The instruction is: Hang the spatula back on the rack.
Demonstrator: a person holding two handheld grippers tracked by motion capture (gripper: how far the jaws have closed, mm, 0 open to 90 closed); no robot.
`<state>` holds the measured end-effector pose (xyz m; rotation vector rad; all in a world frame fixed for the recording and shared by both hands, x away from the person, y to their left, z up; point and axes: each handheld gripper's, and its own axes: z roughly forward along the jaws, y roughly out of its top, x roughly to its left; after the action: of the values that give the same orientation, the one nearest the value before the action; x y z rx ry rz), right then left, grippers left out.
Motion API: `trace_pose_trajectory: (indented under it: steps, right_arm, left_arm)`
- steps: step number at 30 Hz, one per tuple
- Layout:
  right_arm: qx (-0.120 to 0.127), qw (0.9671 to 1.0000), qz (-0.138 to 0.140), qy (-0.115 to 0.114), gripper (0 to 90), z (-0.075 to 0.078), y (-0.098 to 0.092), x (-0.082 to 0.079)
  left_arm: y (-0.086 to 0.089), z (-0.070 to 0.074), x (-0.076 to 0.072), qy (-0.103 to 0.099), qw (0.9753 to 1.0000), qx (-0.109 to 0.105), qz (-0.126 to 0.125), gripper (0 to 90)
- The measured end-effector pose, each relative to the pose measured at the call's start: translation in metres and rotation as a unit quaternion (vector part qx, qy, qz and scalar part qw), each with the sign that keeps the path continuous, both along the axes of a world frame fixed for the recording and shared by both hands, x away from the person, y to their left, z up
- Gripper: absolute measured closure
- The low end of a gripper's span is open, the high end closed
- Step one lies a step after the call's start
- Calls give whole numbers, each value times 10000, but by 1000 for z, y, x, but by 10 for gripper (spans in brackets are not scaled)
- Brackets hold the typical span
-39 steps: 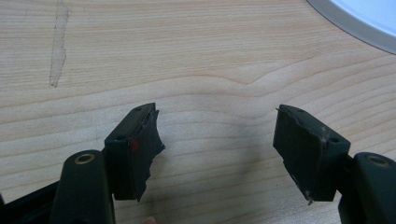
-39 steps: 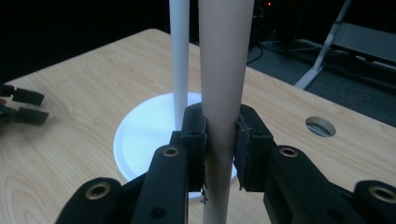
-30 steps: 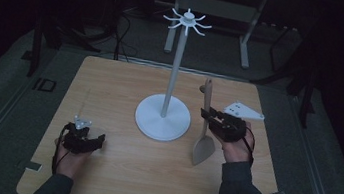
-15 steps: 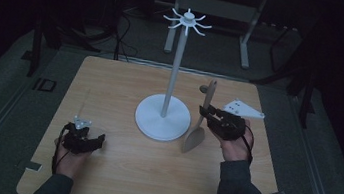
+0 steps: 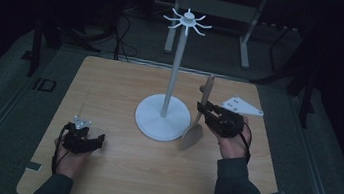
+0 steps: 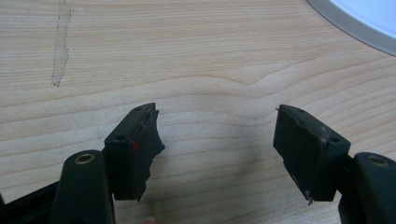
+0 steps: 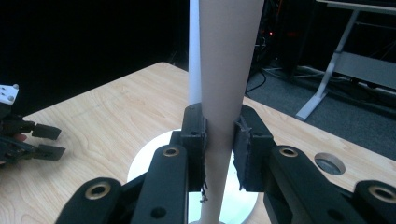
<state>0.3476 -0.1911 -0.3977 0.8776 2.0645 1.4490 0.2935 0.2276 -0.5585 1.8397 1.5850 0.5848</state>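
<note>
High view: a wooden table (image 5: 115, 170) in a dark room. Near its centre stands a white rack (image 5: 173, 77), a tall pole on a round base with short hooks at the top. At about 4 o'clock from that base, the right gripper (image 5: 207, 110) holds a pale wooden spatula (image 5: 197, 120) by its handle, nearly upright, blade down beside the base rim, handle end pointing to 12 o'clock. At about 8 o'clock from the base, well apart, the left gripper (image 5: 96, 139) rests on the table.

Left gripper view: the two black jaws stand wide apart over bare wood with nothing between them. The rack's base edge sits at 1 o'clock.

Right gripper view: the jaws are clamped on the spatula handle (image 7: 224, 84), which rises straight up the frame with the white pole (image 7: 195, 51) just behind it. The left gripper (image 7: 49, 140) lies at 9 o'clock.

Risks, as a judgement: the grip sits low on a long handle, so the spatula may pivot or slide between the jaws. Lifting it toward the hooks could knock the pole, and the tall rack may rock or tip.
</note>
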Motion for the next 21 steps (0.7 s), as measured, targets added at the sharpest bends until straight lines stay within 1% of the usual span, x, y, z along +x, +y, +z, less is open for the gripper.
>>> trace_pose_trajectory:
  steps: [9, 21]
  right_arm:
    - [76, 9999, -19, -73, 756, 8, 1, 1]
    - [75, 9999, 19, -129, 757, 15, 4, 1]
  left_arm:
    - [0, 0, 0, 9, 10000, 1, 0, 314]
    - [0, 0, 0, 7, 10000, 0, 1, 314]
